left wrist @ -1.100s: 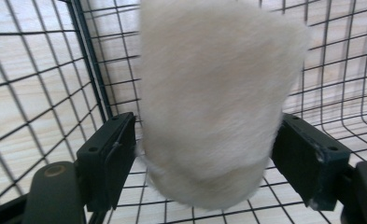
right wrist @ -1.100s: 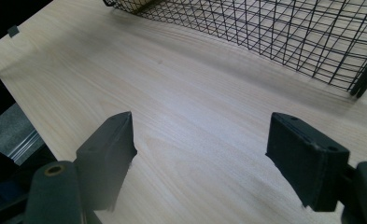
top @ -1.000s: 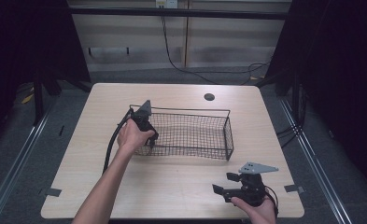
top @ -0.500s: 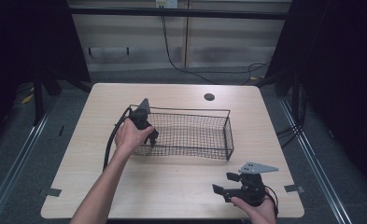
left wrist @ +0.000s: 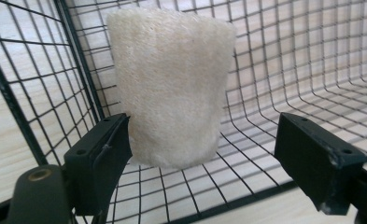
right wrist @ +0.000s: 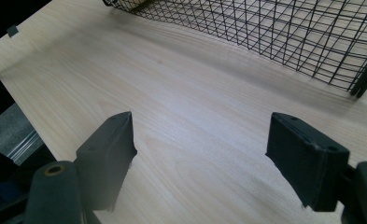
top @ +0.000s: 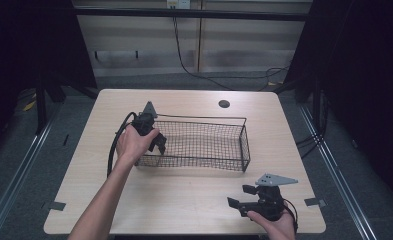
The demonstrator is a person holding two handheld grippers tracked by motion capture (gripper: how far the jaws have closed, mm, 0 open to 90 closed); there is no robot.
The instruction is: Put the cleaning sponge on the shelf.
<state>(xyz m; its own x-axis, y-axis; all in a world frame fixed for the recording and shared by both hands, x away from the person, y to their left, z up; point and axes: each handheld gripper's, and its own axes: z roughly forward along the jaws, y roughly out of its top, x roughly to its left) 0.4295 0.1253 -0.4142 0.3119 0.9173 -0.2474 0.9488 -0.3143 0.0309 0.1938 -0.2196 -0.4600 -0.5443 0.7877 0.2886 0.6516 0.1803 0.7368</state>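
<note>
Left gripper [left wrist: 204,158]: jaws stood wide apart, released; the near-side jaw touched or almost touched the sponge, the other was well clear of it.
Sponge [left wrist: 172,84]: pale, coarse, loofah-like block standing upright just ahead of the left gripper, between its jaws but off-centre toward one of them, in the end of the wire basket [left wrist: 312,70] nearest that hand.
Sponge contact: whether it leaned on the basket's end wall could not be told.
Risk, grip: judged likely that a closing squeeze would push the sponge sideways before both jaws met it, because it sat against one jaw only.
Risk, tipping: the tall soft block might topple onto the mesh floor if a jaw nudged it.
Risk, snag: a jaw tip could catch on the wire grid just beside and below it, dragging the light basket [top: 204,142] along the table [top: 184,200].
Left gripper from above [top: 156,141]: at the basket's end, held by the left hand [top: 134,142].
Right gripper [right wrist: 202,158]: open and empty, over bare wood well apart from the sponge, with the basket's corner ahead of it.
Right gripper from above [top: 239,200]: near the table's front edge.
Writing: no brand, label or lettering could be read on anything.
</note>
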